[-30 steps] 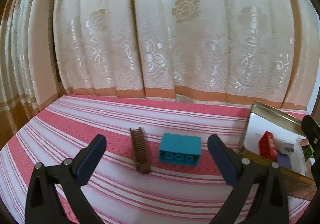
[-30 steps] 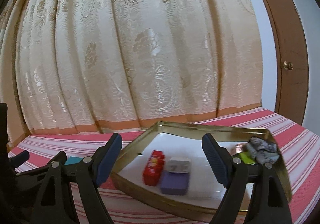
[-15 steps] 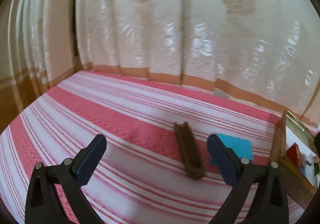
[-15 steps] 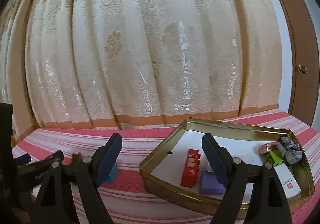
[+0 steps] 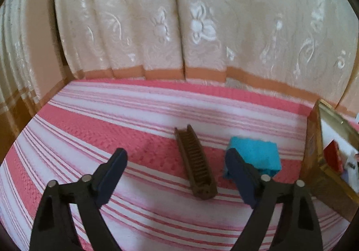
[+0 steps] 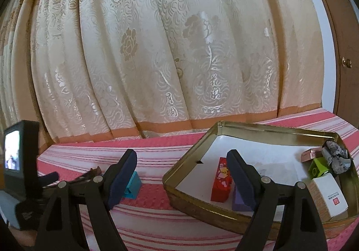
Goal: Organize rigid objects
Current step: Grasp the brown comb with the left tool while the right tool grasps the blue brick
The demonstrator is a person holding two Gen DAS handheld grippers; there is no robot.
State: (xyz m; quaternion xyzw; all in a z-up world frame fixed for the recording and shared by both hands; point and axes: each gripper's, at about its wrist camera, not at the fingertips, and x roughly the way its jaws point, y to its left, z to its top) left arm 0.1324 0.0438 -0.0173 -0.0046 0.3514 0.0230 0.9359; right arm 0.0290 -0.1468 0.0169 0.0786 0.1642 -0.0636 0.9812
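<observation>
Closing the left gripper (image 5: 176, 169) jaws, still apart, around the brown comb (image 5: 195, 164) with the teal block (image 5: 255, 156) at three o'clock; right gripper (image 6: 181, 175) hovering, jaws apart, empty.

left gripper (image 5: 176, 172): black angular plastic arms, each tipped with a dark blue pad
right gripper (image 6: 181, 174): same black arms and dark blue pads
fasteners: round silver pins seen at every finger joint
left unit's rear: black housing with a small lit screen
</observation>
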